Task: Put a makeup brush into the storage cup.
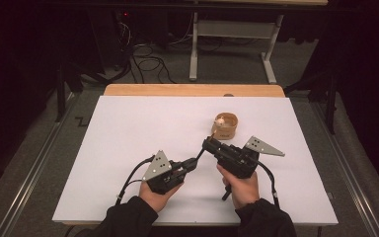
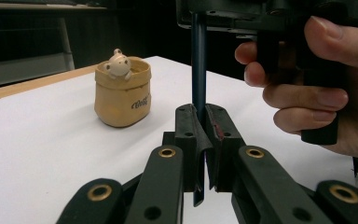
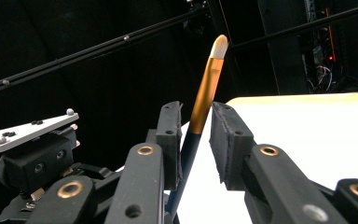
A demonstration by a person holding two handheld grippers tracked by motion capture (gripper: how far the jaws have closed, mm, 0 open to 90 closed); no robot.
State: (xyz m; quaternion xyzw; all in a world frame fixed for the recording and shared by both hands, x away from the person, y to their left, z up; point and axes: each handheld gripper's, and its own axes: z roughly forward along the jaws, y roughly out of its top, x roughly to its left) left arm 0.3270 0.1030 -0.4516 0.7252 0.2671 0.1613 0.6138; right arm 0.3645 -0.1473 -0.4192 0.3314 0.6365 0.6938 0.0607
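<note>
Black tongs (image 1: pixel 196 161), one brush (image 3: pixel 204 100)

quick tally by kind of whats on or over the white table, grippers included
grippers: 2, left gripper and right gripper
paintbrush: 1
tan sack-shaped pot: 1
small animal figurine in the pot: 1
total: 5

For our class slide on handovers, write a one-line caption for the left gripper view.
Left gripper clamps an upright brush handle; a small tan pot stands beyond on the white table.
</note>
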